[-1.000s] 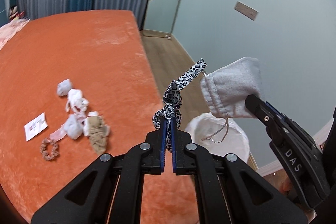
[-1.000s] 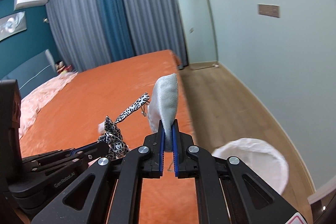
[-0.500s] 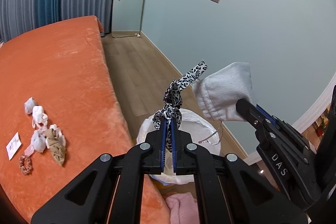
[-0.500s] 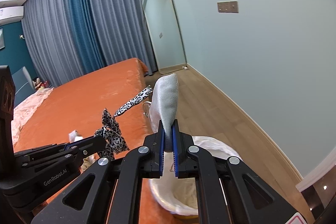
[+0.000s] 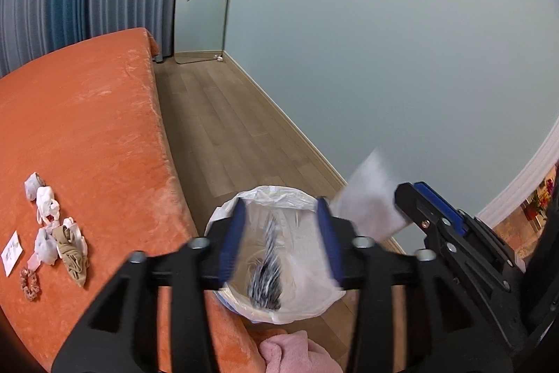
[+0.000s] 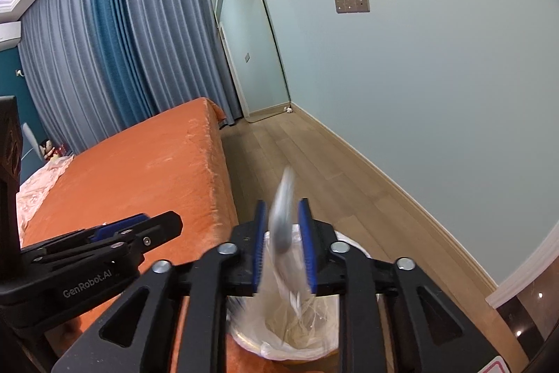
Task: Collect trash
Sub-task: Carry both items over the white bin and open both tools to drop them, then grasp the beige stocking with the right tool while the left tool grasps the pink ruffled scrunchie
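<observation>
Leopard-print ribbon [image 5: 266, 271], blurred, lay inside the lined trash bin [image 5: 276, 198] beneath the left tongs [image 5: 279, 240], whose jaws stood spread and empty. Right tongs [image 6: 283, 245] also gaped, grey pouch [image 6: 283, 226] blurred between them above the bin. Remaining scraps [image 5: 56, 240] sat on the orange bed [image 5: 87, 128].

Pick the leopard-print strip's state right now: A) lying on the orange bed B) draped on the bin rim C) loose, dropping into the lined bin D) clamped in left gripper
C: the left gripper stands wide open, and the leopard-print strip is a motion-blurred streak inside the lined bin below it.
</observation>
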The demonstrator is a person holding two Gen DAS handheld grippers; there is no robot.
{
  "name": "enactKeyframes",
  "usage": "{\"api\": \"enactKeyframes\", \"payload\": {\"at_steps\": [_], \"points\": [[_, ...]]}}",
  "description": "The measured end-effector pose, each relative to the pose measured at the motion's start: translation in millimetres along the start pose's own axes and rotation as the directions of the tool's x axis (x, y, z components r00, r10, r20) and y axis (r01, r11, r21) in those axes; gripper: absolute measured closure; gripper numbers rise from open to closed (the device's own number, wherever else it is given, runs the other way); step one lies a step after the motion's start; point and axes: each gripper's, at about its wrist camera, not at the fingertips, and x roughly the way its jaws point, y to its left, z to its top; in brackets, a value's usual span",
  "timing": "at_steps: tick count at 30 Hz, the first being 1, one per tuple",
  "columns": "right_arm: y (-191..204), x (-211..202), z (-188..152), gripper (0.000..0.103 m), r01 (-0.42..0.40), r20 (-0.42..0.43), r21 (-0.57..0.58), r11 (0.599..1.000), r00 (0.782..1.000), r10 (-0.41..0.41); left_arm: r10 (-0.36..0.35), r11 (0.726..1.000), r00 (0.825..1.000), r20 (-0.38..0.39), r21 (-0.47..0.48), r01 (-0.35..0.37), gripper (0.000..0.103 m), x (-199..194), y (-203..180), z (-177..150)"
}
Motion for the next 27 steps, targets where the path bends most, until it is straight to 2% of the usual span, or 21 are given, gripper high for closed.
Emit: {"api": "enactKeyframes", "payload": {"at_steps": [9,20,27], "points": [[3.6,-8.5,1.1,0.058,0.002,0.025,-0.002,1.000,1.000,-0.002,0.020,1.000,1.000,0.001,-0.012,-0.020,0.055,-4.9,4.0,-1.9],[37.1,-13.2,-4.3,0.048,-0.021,0.020,-0.052,0.998,1.000,0.022,0.069,0.995,0.997,0.028,-0.073,-0.067,0.045,-29.3,38.8,-5.3],[65.3,-11.4,-10.0,0.043,-0.052,0.000,-0.089,0.995,0.999,0.052,0.109,0.987,0.994,0.031,-0.124,-0.105,0.044,-44.4,70.0,-12.8]]}}
